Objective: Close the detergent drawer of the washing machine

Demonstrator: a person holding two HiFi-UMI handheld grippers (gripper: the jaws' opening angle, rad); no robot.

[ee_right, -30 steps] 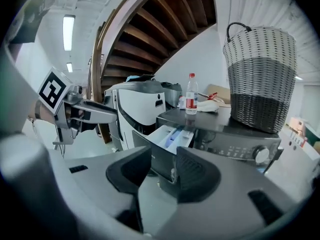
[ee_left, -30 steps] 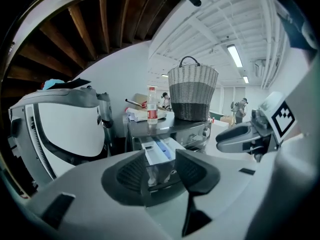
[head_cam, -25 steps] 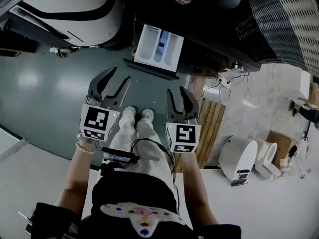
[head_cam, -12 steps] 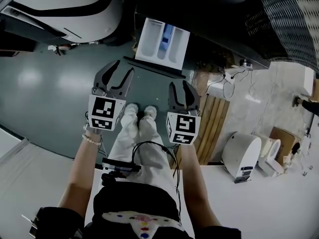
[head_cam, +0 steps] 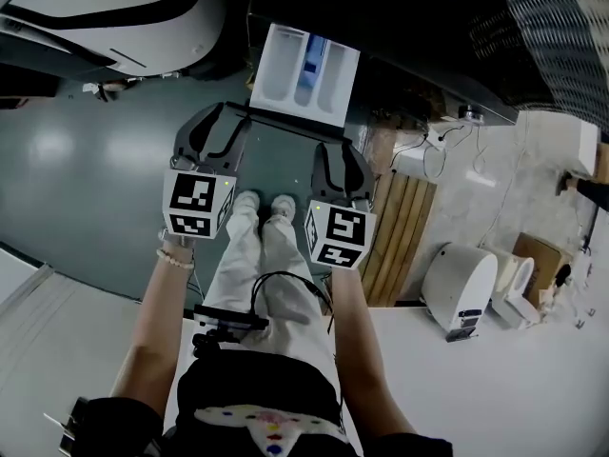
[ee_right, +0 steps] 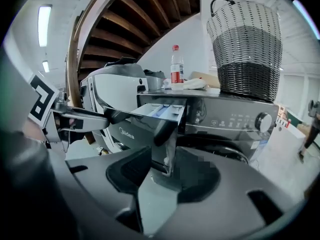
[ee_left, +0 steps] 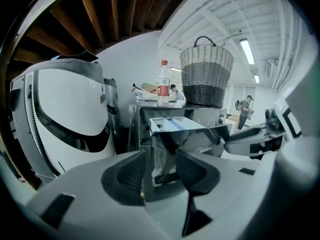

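The white detergent drawer (head_cam: pixel 304 69) stands pulled out from the dark washing machine (head_cam: pixel 419 46), its compartments showing from above. My left gripper (head_cam: pixel 231 117) is open and empty, its tips just short of the drawer's dark front panel at the left end. My right gripper (head_cam: pixel 339 150) is also open with nothing between its fingers, a little below the panel's right end. The left gripper view looks between its jaws (ee_left: pixel 161 169) at the drawer (ee_left: pixel 172 126) straight ahead. From the right gripper (ee_right: pixel 167 176) the drawer (ee_right: pixel 162 111) sticks out beside the control panel (ee_right: pixel 235 119).
A woven basket (ee_right: pixel 245 49) and a red-labelled bottle (ee_right: pixel 176 69) stand on top of the washer. A large white rounded machine (head_cam: pixel 124 8) is to the left. To the right are a wooden pallet (head_cam: pixel 395 236) and a white appliance (head_cam: pixel 457 293) on the floor.
Both grippers have dropped and moved closer to the drawer's front panel. Their jaws stand as wide as before, and the drawer has not moved.
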